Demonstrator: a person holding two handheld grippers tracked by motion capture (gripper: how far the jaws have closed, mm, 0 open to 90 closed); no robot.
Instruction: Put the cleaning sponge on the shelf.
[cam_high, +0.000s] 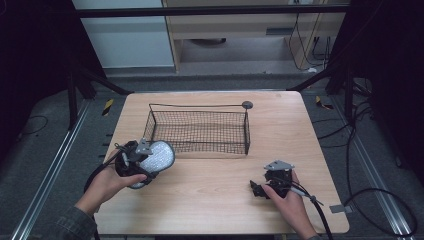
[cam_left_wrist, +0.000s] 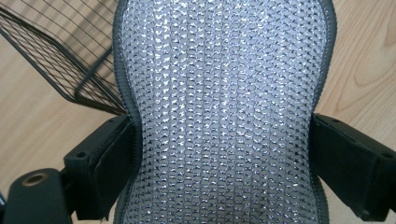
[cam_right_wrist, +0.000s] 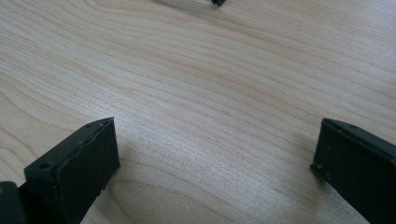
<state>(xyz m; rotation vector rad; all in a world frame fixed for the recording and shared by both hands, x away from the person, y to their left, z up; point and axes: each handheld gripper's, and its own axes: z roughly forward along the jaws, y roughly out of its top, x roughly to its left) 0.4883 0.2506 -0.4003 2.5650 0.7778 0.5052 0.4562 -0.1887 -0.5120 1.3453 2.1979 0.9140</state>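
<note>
An oval pad of silvery mesh with a grey stitched edge (cam_high: 159, 155) (cam_left_wrist: 224, 70) is held just above the wooden table (cam_high: 210, 195), at its left. My left gripper (cam_high: 149, 163) (cam_left_wrist: 219, 126) is shut on it, with the jaws pinching its narrowed waist from both sides. A black wire basket (cam_high: 247, 131) (cam_left_wrist: 70, 56) stands empty at the table's middle, just right of the pad and beyond it. Down at the front right, my right gripper (cam_high: 257, 189) (cam_right_wrist: 217, 123) rests low on the table. It is open, with bare wood between its jaws.
A small grey disc (cam_high: 247, 104) sits at the basket's back right corner. Black frame struts (cam_high: 100, 80) slant down beyond the table's far corners. Cables (cam_high: 380, 200) lie on the floor to the right. A grey tag (cam_high: 340, 208) rests near the front right edge.
</note>
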